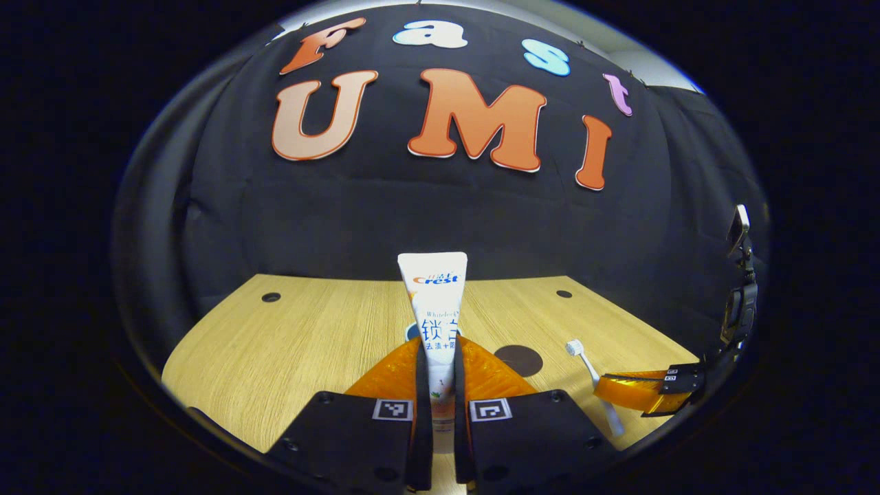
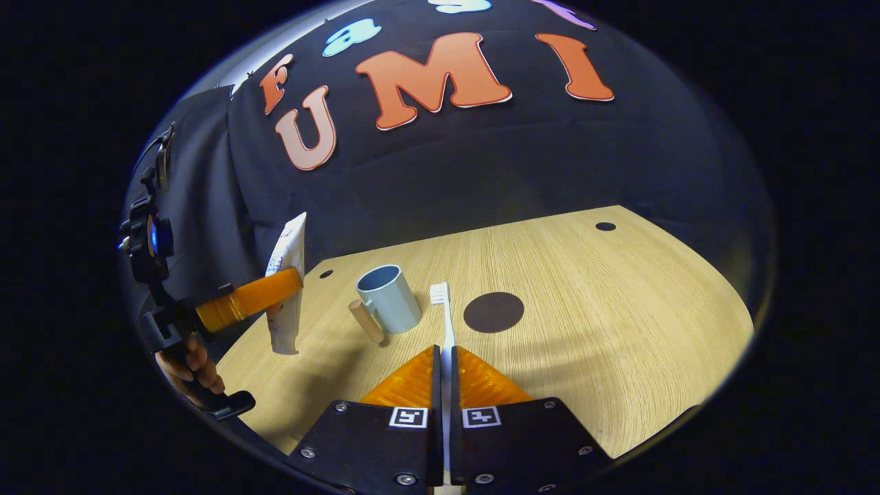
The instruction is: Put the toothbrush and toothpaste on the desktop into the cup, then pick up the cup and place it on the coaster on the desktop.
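My left gripper (image 1: 440,347) is shut on the white toothpaste tube (image 1: 436,295), which it holds upright with the crimped end up. In the right gripper view the tube (image 2: 284,282) hangs above the wooden table, left of the light blue cup (image 2: 390,298) with a wooden handle. In the left gripper view the tube hides most of the cup (image 1: 411,333). My right gripper (image 2: 444,352) is shut on the white toothbrush (image 2: 447,320), whose head points away toward the wall. The dark round coaster (image 2: 493,311) lies just right of the brush.
The wooden table (image 2: 619,302) has small dark holes near its far corners (image 2: 605,226). A hand (image 2: 196,371) holds the left gripper's handle at the table's left edge. The black cloth wall stands close behind the table.
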